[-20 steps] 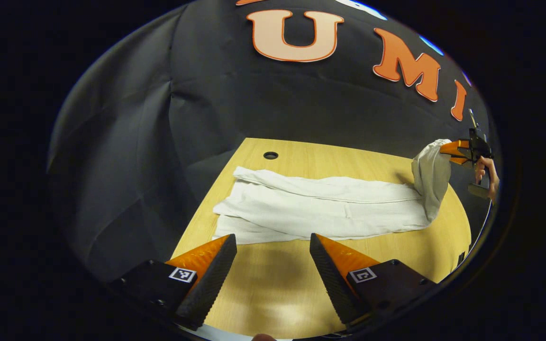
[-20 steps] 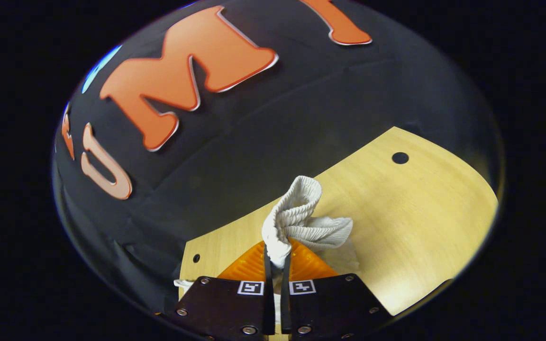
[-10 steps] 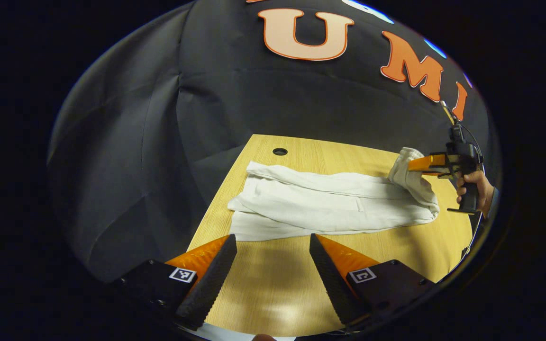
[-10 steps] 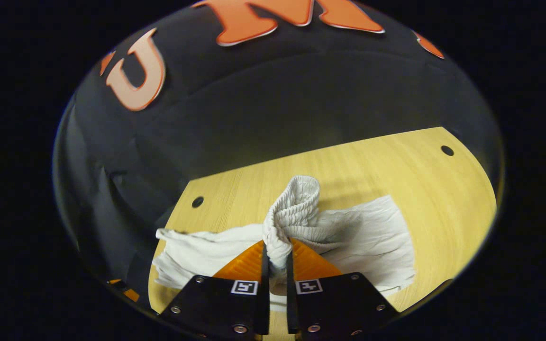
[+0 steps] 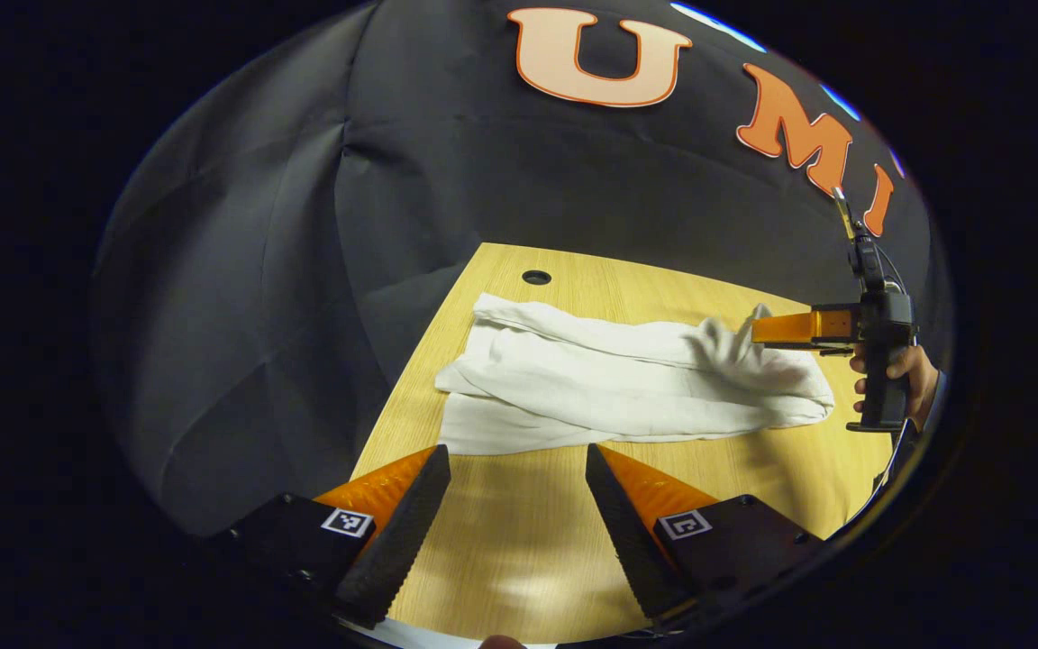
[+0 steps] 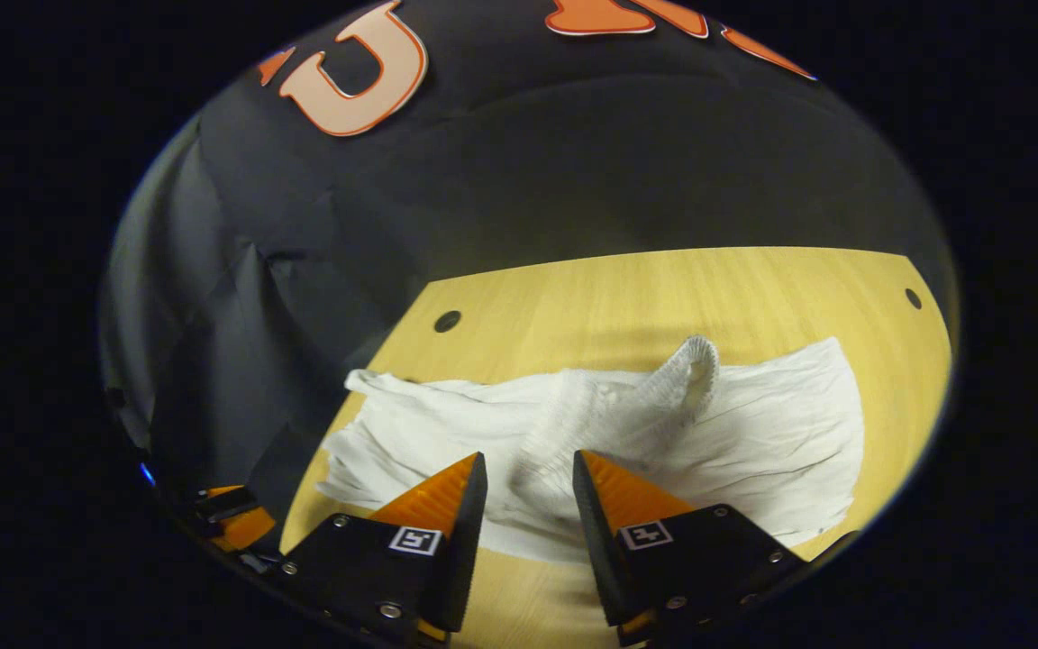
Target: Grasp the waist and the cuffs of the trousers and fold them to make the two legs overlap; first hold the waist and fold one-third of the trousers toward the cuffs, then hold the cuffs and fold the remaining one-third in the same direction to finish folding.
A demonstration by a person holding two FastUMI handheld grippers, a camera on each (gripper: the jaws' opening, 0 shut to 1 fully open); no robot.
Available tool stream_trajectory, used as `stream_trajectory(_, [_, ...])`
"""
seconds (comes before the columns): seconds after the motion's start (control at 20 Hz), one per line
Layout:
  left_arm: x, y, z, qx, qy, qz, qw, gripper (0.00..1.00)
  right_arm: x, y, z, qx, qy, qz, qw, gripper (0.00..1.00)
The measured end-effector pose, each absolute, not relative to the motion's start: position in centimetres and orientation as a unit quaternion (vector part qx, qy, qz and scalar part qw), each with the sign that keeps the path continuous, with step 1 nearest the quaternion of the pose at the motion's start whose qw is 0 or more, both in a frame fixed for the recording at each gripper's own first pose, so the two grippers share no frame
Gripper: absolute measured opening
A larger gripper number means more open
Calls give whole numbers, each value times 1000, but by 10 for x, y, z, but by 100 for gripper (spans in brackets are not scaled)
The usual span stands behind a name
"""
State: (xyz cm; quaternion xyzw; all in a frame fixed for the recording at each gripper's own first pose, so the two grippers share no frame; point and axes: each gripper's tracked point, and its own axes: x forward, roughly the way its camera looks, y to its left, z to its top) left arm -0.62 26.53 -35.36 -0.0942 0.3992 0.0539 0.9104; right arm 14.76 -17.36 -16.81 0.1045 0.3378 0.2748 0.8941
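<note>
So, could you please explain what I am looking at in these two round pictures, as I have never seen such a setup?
A person holds a two-finger gripper in each hand, and a camera rides on each, looking out over its own jaws. In the left gripper view, the left gripper hangs open over the wooden table, gripping nothing. Farther off are the white trousers lying flat, and the right gripper with the hand holding it. In the right gripper view, that right gripper has its jaws apart, with the ribbed waistband lying folded over onto the trousers.
</note>
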Motion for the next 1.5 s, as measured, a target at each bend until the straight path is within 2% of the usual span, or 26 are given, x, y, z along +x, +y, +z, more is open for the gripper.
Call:
stream_trajectory(0.1, [-2,261,-357,-111,401,51,908,99,152,-170,-169,101,328,272,899,69])
stream_trajectory(0.35, [8,248,-372,-201,417,57,885,99,151,-203,-154,77,308,254,914,90])
stream_trajectory(0.45, [2,244,-373,-243,421,63,872,99,152,-223,-143,79,297,240,921,96])
stream_trajectory(0.65, [3,250,-381,-337,430,93,832,100,151,-274,-124,87,279,207,934,98])
stream_trajectory(0.85, [14,247,-415,-400,436,126,796,100,145,-320,-111,98,275,178,940,98])
stream_trajectory(1.05, [24,231,-438,-464,432,127,763,99,138,-357,-104,97,268,154,946,98])
stream_trajectory(1.2, [46,239,-443,-491,394,134,765,98,136,-381,-104,102,265,132,950,98])
stream_trajectory(1.5, [76,255,-441,-579,339,139,728,97,132,-413,-98,135,264,106,949,98])
